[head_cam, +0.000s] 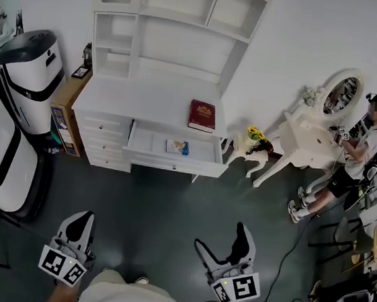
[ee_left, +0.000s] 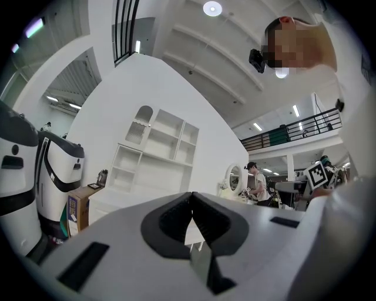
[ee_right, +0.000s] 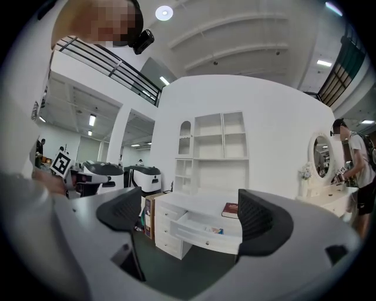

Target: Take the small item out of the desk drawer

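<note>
Counts: I see two claws, left claw (head_cam: 82, 220) (ee_left: 191, 214) and right claw (head_cam: 220, 238) (ee_right: 191, 217); one open drawer (head_cam: 174, 155); one small item (head_cam: 177, 146); one red book (head_cam: 202, 115).
Left claw: pads pressed together, nothing between them.
Right claw: jaws wide apart, empty.
Small item: inside the drawer, well ahead of both claws.
Room: bare floor (head_cam: 169, 205) lies between the claws and the desk (head_cam: 147, 101); the drawer front juts past the desk edge; white machines (head_cam: 28, 74) stand left of the left claw.
Item axis: it lies flat with its long axis along the drawer front, blue end to the right.
</note>
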Demonstrator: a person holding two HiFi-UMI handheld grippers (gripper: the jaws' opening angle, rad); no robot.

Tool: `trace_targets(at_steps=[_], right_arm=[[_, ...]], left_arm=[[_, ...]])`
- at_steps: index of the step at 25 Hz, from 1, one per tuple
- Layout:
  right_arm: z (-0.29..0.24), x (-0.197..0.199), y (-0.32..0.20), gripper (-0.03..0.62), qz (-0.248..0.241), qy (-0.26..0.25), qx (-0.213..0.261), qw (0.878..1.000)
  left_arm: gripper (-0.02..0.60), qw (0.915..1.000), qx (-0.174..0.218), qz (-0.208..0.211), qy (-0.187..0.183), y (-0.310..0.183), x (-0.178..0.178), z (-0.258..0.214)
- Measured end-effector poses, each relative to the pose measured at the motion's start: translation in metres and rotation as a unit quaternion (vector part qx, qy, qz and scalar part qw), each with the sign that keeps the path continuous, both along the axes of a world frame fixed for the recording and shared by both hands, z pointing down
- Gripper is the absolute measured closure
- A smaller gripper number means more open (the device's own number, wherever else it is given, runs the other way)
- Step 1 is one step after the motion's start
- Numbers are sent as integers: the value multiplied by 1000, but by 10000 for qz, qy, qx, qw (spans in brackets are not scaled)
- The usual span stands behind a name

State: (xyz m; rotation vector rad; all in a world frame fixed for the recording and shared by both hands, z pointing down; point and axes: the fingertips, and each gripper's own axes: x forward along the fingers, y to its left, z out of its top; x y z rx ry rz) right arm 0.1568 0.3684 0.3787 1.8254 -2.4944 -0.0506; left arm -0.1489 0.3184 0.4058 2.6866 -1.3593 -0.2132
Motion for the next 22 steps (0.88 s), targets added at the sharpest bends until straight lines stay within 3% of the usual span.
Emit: trace_targets(at_steps=[7, 12, 17, 22], right_arm=[[12, 7, -12, 95, -73, -49, -125, 9999], [18, -1, -40, 95, -158, 71, -227, 9996], [31, 5, -90, 95, -33, 164, -420, 9990], [24, -1, -183, 95, 24, 320, -546, 9980]], left_arm=[[566, 9999, -84, -102, -97, -8, 2, 4], [566, 9997, -239, 65, -91, -38, 12, 21], [566, 9988, -359, 314, 99, -104, 34, 37], [566, 9976, -230, 592, 287, -206, 49, 27]])
